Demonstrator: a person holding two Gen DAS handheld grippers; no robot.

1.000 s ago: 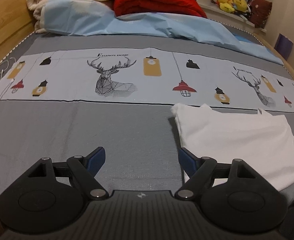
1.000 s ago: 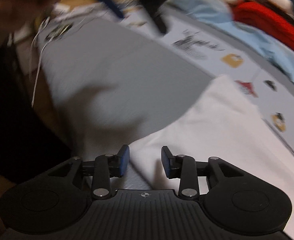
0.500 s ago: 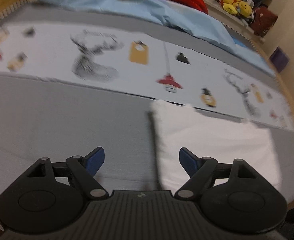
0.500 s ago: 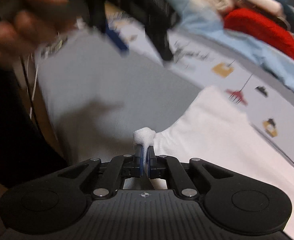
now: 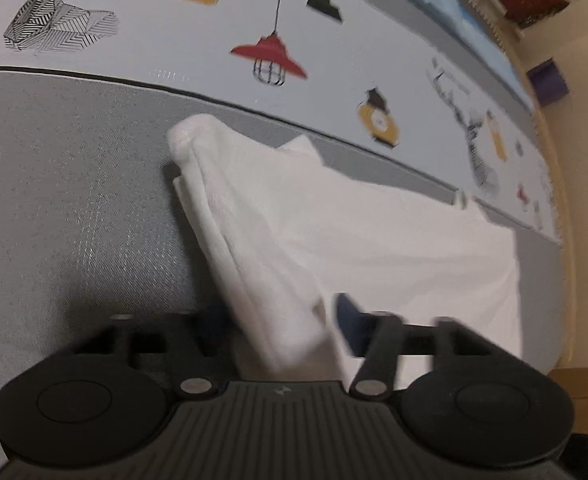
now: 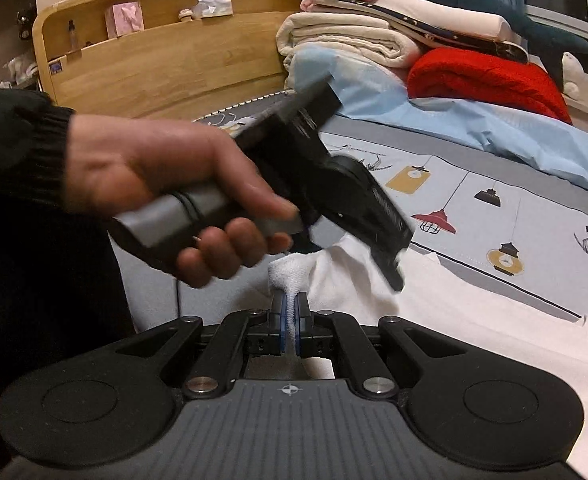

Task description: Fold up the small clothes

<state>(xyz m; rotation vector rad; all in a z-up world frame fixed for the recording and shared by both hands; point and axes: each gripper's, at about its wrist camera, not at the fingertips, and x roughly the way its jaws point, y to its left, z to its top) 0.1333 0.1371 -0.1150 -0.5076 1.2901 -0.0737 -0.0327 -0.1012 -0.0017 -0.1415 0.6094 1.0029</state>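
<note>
Now right gripper (image 6: 290, 322) jaws pinching a raised corner of the white cotton garment (image 5: 394, 236) on the grey bed (image 5: 65, 208), left gripper (image 5: 281, 320) jaws just closing, half spread, a lifted fold between them, contact blurred, person's hand (image 6: 165, 196) holding it.

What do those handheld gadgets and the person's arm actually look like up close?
Each gripper, the left gripper and the right gripper, is matte black plastic with round discs, silver pivot pins, blue pads and a ribbed grey top plate. The left one has a grey handle. The sleeve is black with a ribbed cuff.
</note>
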